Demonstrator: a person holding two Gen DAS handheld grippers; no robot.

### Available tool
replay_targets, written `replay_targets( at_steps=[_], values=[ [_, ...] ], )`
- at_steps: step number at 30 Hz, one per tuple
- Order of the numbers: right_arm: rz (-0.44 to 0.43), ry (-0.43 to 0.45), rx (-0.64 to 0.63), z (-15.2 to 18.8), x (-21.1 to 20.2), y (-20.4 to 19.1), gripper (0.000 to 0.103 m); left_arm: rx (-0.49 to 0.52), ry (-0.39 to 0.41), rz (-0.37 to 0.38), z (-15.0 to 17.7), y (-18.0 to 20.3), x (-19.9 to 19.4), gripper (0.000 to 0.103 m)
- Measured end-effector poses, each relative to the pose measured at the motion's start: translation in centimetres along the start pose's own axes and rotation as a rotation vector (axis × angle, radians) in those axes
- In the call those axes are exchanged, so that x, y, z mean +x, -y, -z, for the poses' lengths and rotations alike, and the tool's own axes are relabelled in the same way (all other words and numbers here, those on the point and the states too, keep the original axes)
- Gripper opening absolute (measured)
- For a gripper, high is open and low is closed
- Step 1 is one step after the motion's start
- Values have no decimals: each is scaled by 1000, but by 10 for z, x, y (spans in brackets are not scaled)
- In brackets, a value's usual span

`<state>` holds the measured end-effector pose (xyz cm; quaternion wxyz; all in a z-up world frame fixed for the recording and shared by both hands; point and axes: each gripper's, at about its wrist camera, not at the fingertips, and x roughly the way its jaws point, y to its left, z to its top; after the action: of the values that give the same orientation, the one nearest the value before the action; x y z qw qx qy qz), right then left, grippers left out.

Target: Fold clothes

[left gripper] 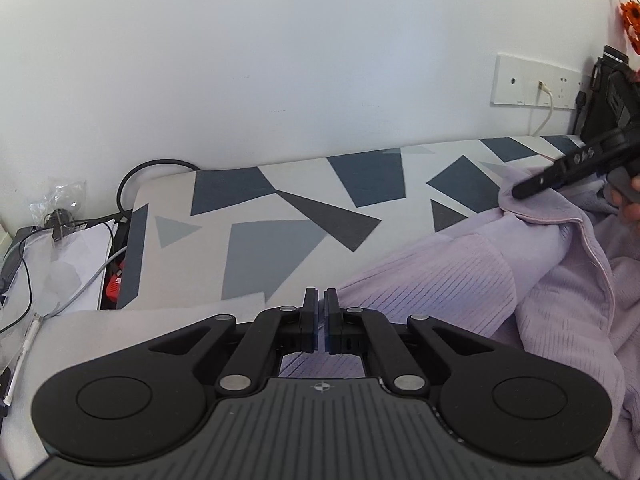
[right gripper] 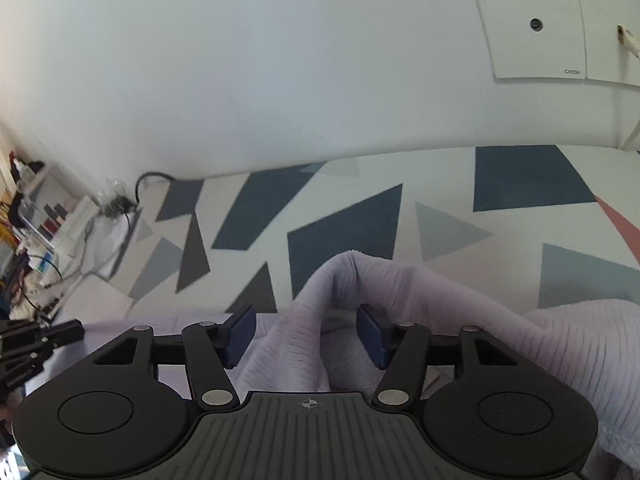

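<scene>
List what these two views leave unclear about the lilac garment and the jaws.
- Lilac garment: type and full outline; cut off by both views' right and bottom edges.
- Left gripper: whether cloth is pinched; jaws shut, tips hide the contact.
- Right gripper: a raised fold between the jaws hides the fingertips.

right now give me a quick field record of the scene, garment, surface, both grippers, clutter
garment: lilac ribbed garment, crumpled, on the right part of the surface
surface: cover with grey and blue geometric shapes, against a white wall
left gripper: shut, at the garment's edge; whether it pinches cloth cannot be told
right gripper: open, a raised fold of the garment between its pads, not pressed
clutter: cables and papers left of the surface
wall: socket panel with a white cable plugged in
</scene>
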<state>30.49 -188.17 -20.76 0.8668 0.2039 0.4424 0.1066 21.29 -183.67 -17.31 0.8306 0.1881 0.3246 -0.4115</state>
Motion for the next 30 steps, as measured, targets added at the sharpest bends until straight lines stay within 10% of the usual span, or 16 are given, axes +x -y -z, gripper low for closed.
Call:
replay_targets(
  at_steps=[3, 11, 26, 30],
  values=[
    [-18, -31, -1, -1, 10, 0, 15, -35, -12, 2, 1, -7, 6, 3],
    [-17, -34, 0, 1, 11, 0, 15, 27, -170, 181, 19, 5, 23, 16],
    [-88, 83, -13, -2, -6, -3, 12, -64, -33, 46, 8, -24, 5, 0],
    [-140, 157, 10, -12, -18, 0, 12, -19, -138, 170, 15, -15, 15, 27]
  ],
)
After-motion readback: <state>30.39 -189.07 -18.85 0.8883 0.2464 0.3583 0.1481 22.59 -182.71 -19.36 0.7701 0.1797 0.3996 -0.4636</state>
